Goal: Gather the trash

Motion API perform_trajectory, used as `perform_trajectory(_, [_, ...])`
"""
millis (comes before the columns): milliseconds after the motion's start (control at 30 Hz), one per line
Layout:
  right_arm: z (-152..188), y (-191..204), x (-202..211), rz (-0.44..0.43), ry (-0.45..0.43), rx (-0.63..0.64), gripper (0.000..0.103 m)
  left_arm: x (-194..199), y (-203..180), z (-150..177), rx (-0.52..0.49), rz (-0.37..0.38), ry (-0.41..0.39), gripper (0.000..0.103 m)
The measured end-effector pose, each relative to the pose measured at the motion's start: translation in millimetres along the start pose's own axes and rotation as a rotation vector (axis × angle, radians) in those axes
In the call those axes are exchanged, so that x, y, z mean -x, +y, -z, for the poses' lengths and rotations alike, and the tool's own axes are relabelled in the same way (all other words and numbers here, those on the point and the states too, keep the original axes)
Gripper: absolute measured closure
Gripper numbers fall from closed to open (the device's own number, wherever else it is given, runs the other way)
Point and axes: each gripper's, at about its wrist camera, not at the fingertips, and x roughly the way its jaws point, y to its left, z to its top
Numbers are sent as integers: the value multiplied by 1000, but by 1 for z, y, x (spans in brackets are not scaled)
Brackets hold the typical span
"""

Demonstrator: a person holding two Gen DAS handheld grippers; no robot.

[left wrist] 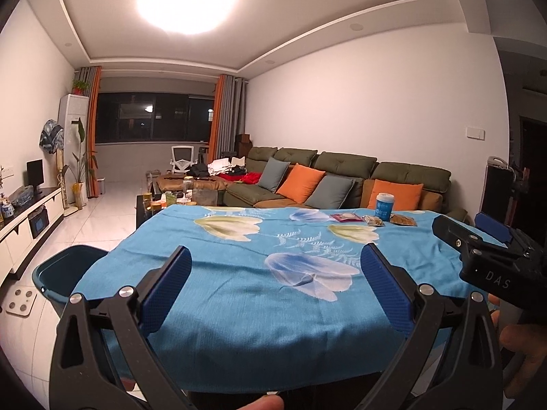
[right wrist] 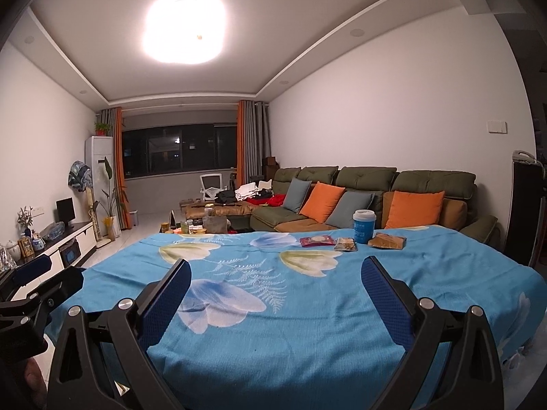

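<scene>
A dark blue bin [left wrist: 65,273] stands on the floor at the left edge of the table, its rim partly tucked under the hanging blue flowered cloth [left wrist: 256,307]. Left gripper [left wrist: 275,273] hovers over the near edge of the cloth, fingers spread wide, nothing between the pads. Right gripper [right wrist: 276,275] is held just beside it, also over the near edge, fingers likewise spread and empty; its black body shows at the right border of the left wrist view. Trash sits in a row at the far side of the table, well apart from both grippers: a red wrapper [right wrist: 317,241], then a small brown snack packet [right wrist: 346,244], then a blue cup with a white lid [right wrist: 364,226] standing upright, then an orange-brown packet [right wrist: 388,241]. A green sofa [right wrist: 369,174] with orange and grey cushions lies behind the table.
</scene>
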Motion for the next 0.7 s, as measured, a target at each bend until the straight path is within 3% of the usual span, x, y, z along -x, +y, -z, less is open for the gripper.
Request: perform_trajectory(700, [15, 15, 25, -8, 38, 25, 7, 10, 10, 0, 30, -27, -17, 6])
